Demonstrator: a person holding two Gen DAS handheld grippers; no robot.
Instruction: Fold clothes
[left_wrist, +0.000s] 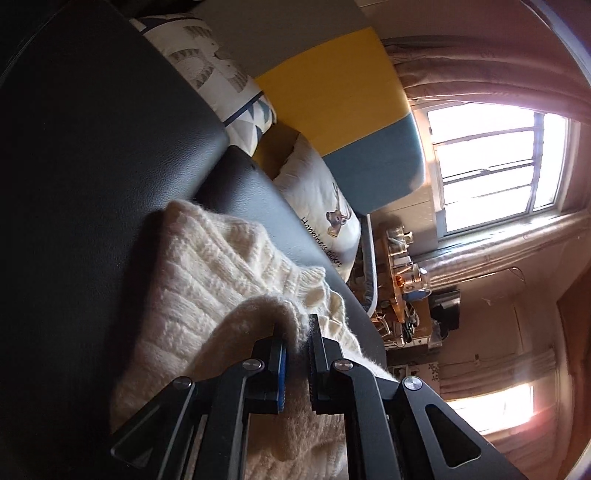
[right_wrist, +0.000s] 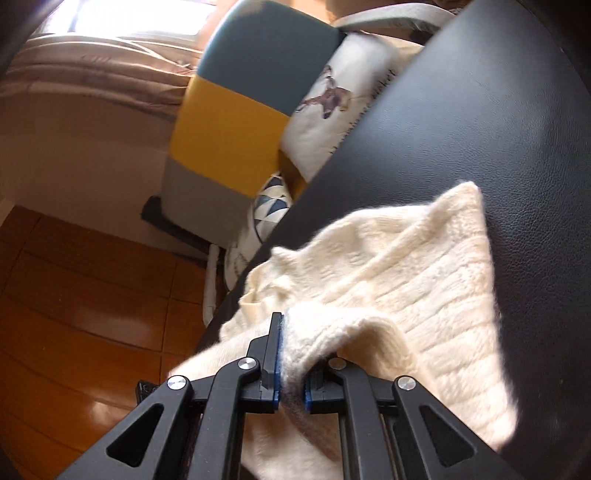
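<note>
We have both claws clamped on the cream knit sweater (left_wrist: 207, 280), which lies spread on a black leather surface (left_wrist: 92, 147). Our left claw (left_wrist: 297, 354) pinches a raised fold of the knit between its pads. Our right claw (right_wrist: 291, 363) likewise grips a bunched ridge of the sweater (right_wrist: 406, 273), lifted off the leather (right_wrist: 480, 110). Beyond the edge sit printed cushions (left_wrist: 321, 199) and a yellow-and-blue chair (right_wrist: 236, 122).
</note>
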